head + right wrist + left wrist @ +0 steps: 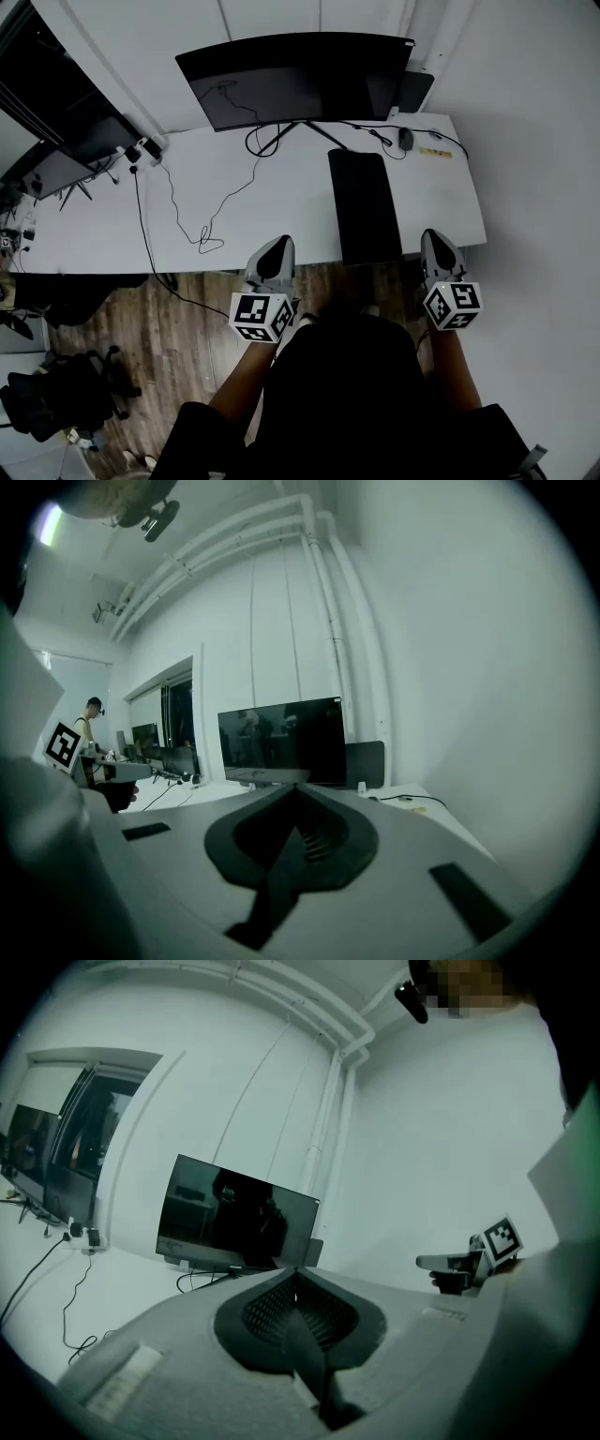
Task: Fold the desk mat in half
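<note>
Two shut grippers at the desk front, the mat between them.
I hold the left gripper (279, 246) and the right gripper (434, 238) at the near edge of the desk (281, 202), both pointing toward the monitor (295, 75). In each gripper view the jaws are pressed together with nothing between them. The mat (364, 206) is a narrow black strip lying on the desk. It runs from just below the monitor stand to the near edge, right of centre, nearer my right gripper, and neither gripper touches it. I cannot tell whether it is doubled over. A thin cable (202, 234) loops across the desk left of the mat, and a mouse (405, 139) lies toward the far right corner.
</note>
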`<state>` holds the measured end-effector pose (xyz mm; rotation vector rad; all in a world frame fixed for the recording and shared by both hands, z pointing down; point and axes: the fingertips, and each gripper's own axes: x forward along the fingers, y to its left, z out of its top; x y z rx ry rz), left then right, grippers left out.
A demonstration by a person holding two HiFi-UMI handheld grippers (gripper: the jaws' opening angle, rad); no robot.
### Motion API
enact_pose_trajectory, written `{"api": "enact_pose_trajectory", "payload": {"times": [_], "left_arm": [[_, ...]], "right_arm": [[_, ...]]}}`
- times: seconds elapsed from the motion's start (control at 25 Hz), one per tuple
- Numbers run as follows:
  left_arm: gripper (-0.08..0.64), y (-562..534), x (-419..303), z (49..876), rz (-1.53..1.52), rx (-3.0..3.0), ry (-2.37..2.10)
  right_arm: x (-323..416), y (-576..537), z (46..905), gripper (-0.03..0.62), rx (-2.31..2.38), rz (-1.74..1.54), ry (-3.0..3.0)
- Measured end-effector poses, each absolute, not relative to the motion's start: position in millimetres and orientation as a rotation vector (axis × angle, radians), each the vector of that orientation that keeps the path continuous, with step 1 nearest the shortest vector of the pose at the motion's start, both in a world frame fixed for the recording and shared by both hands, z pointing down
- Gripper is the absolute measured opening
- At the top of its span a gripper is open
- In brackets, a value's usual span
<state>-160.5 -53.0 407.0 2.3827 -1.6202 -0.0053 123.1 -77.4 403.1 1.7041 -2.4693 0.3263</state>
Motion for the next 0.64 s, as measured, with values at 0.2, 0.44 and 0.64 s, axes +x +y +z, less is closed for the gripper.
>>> {"api": "enact_pose_trajectory", "payload": {"times": [0.2,0.44,0.64], "left_arm": [[0.021,-49,-159,412,0.01,2.385,-1.609],[0.021,-41,-151,421,0.059,2.388,-1.553],[0.021,-35,-149,426,0.101,2.404,-1.548]], "right_arm": [[120,-71,401,0.0,1.716,0.317,-2.459],[120,-61,402,0.0,1.727,0.329,-2.445],[119,-56,401,0.0,1.736,0.331,-2.445]]}}
